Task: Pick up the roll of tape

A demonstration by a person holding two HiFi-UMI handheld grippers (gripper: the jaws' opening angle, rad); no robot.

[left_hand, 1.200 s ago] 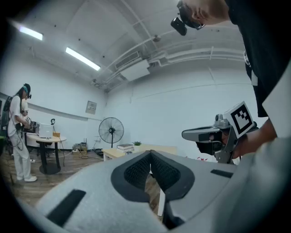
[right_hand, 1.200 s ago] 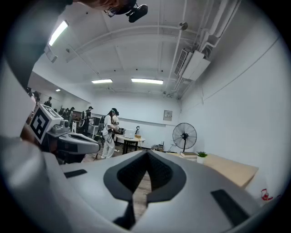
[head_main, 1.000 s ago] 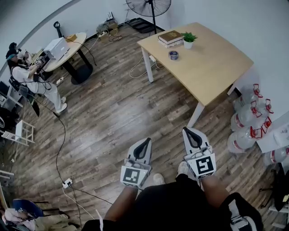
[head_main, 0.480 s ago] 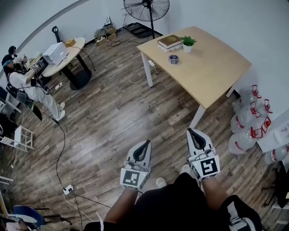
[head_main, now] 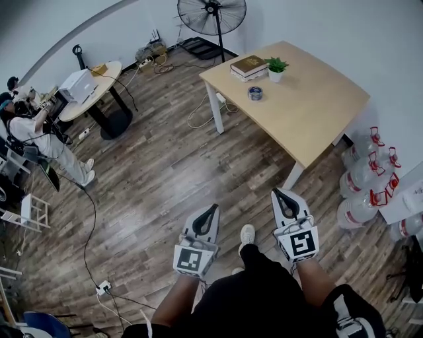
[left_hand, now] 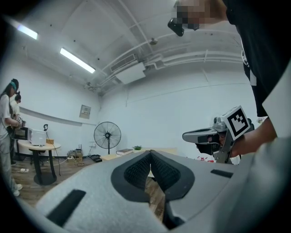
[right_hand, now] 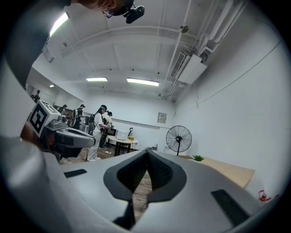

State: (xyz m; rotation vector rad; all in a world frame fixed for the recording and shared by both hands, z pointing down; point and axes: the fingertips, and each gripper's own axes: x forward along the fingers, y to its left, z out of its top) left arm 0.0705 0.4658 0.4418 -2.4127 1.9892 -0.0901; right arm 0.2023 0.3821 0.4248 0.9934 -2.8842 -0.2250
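Observation:
The roll of tape (head_main: pixel 255 93), a small blue-grey ring, lies on the light wooden table (head_main: pixel 317 105) near its far-left corner, beside a stack of books (head_main: pixel 248 66) and a small potted plant (head_main: pixel 275 65). Both grippers are held level over the wooden floor, well short of the table. My left gripper (head_main: pixel 211 209) is shut, its tips meeting with nothing between them, as the left gripper view (left_hand: pixel 150 152) also shows. My right gripper (head_main: pixel 280 193) is likewise shut and empty (right_hand: pixel 147 150). The tape is too small to make out in either gripper view.
A standing fan (head_main: pixel 211 12) is behind the table. Several large water bottles (head_main: pixel 363 178) stand at the right wall. A round table (head_main: pixel 92 79) with a person (head_main: pixel 33 125) beside it is at the left. A cable and power strip (head_main: pixel 102 286) lie on the floor.
Both grippers have moved forward over the floor toward the table, and a foot has stepped ahead between them. Their jaws stay shut.

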